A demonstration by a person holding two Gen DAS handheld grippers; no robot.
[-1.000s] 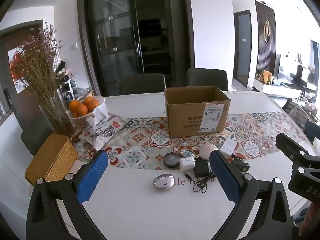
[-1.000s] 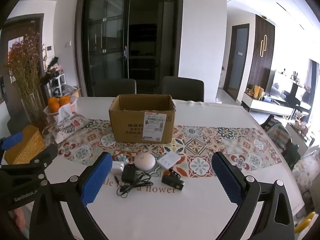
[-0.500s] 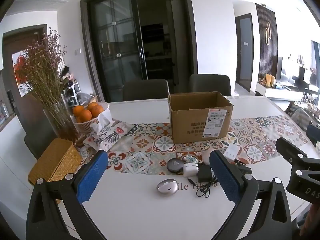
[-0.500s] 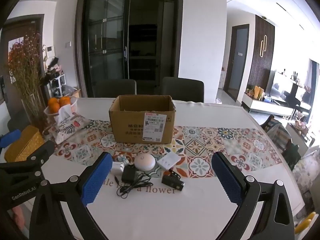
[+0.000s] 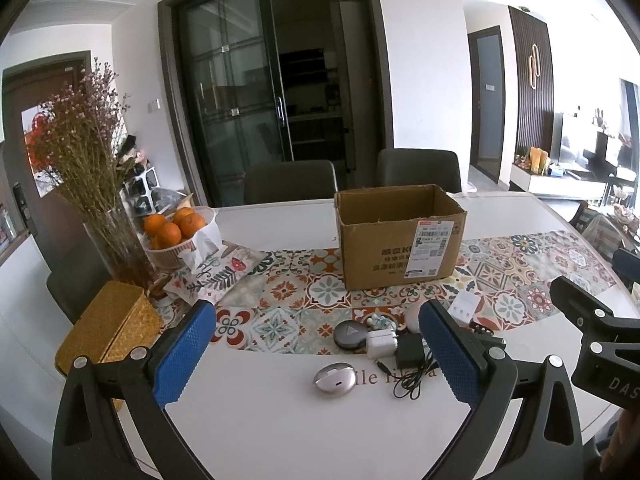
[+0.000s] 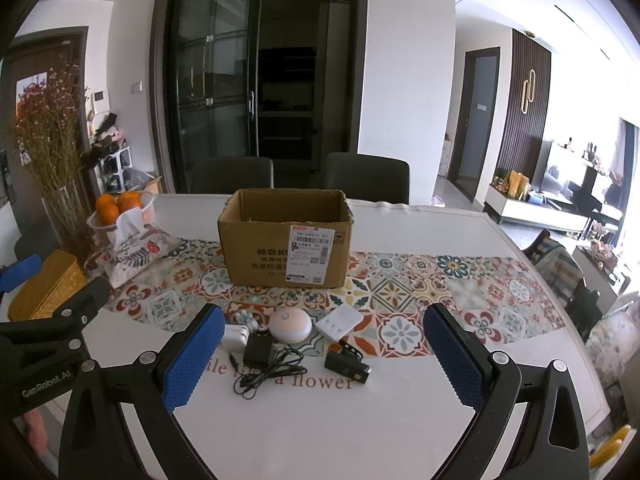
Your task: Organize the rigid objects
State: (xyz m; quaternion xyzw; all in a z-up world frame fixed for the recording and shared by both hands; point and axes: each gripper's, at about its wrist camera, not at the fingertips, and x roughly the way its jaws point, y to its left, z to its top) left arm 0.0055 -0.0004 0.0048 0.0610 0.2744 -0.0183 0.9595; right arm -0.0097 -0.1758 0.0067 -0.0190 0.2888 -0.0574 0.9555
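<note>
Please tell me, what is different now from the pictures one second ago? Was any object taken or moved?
Only the left hand-held gripper moved: it rose and drew back a little, so the cardboard box and small items sit lower in its view. Nothing was taken or released. The right hand-held gripper stayed open and nearly still; the silver case, black adapter and round white device lie unmoved.

- White desk (image 6: 360, 420) with a patterned runner (image 6: 400, 292) across it.
- On the runner: open cardboard box (image 6: 280, 252), tissue pouch (image 6: 136, 252).
- Near edge: silver case (image 5: 334, 379), black adapter (image 6: 258, 350) with cable, white charger (image 5: 381, 343).
- Left end: wicker box (image 5: 108, 332), fruit basket (image 5: 176, 246), vase (image 5: 116, 248).
</note>
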